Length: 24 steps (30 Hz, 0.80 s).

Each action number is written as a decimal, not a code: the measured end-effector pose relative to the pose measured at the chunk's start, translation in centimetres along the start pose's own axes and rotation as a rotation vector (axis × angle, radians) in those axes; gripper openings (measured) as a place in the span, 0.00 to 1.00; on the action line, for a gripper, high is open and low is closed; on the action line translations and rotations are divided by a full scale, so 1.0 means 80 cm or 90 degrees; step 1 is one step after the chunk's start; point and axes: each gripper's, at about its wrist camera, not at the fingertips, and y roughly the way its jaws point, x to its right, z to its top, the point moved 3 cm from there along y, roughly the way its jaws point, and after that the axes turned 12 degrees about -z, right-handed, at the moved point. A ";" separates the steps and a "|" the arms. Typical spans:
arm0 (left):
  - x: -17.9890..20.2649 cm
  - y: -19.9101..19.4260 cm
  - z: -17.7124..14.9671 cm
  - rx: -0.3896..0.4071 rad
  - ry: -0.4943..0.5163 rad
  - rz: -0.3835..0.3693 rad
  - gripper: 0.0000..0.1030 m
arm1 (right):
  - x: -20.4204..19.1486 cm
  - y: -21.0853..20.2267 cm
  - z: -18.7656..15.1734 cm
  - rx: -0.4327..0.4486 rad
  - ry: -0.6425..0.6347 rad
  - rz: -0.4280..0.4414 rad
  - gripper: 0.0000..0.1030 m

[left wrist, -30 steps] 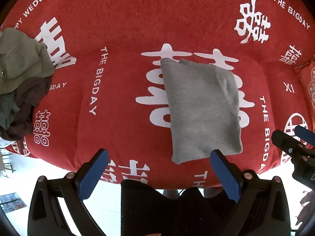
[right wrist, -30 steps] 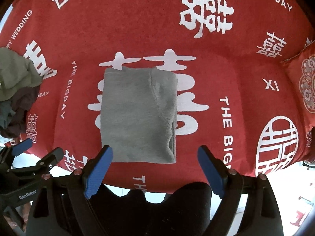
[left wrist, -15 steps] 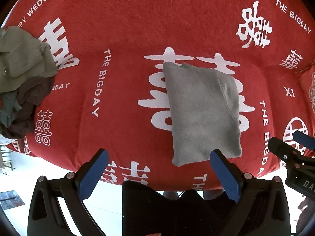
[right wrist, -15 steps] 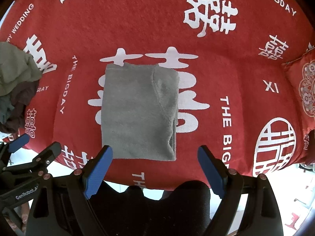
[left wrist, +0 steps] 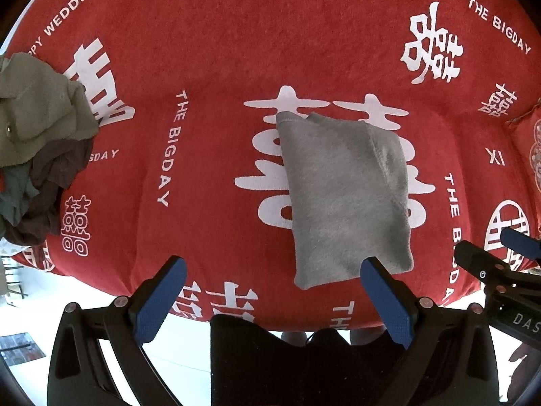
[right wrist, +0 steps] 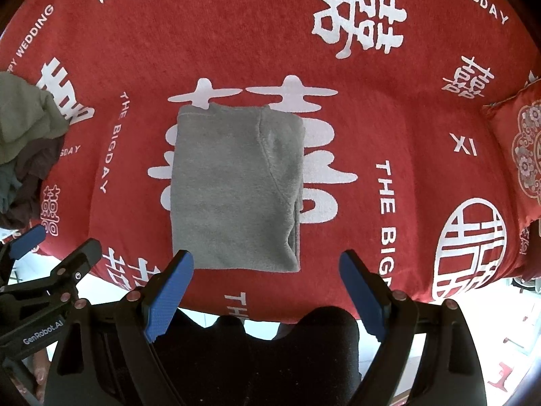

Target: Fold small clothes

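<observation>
Scene: two hand-held grippers hang above a red cloth printed with white characters and "THE BIGDAY" [right wrist: 385, 203], both looking straight down at the work.
Task's thing: a grey fleece garment [right wrist: 233, 186] lies flat on the middle of the red cloth, already doubled into a tidy rectangle, a curved seam running down its right part.
Where it sits: near the front edge of the cloth, square to the right camera; in the left wrist view the same garment [left wrist: 345, 196] reads a little tilted and off to the right.
Left gripper [left wrist: 270, 301]: jaws wide apart, nothing between the blue pads, poised above the front edge and clear of the fabric.
Right gripper [right wrist: 267, 291]: jaws spread wide too, empty, straddling the garment's near edge from above without touching it.
Why so: both look parked in a ready stance, open and centred, which suits either one more fold or a lift of the finished piece. That is a judgement.
Waiting pile: a heap of crumpled clothes [left wrist: 37, 142], olive on top with dark brown and teal under it, sits at the far left edge of the cloth, well apart from the grey piece and likely next in line.
Other: a red embroidered cushion [right wrist: 517, 155] pokes in at the right edge.
Person: dark-clothed legs [right wrist: 257, 355] show below the grippers, so the person stands at the cloth's front edge.
Progress: this item looks close to done; the pile is not.
</observation>
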 end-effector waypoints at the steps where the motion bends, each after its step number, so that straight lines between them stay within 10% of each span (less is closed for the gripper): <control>1: 0.000 0.000 0.000 0.000 0.000 0.000 1.00 | 0.000 0.000 0.000 0.000 0.000 0.000 0.87; 24: -0.003 -0.001 0.003 -0.001 0.002 0.003 1.00 | -0.002 0.001 0.001 -0.003 0.002 0.000 0.87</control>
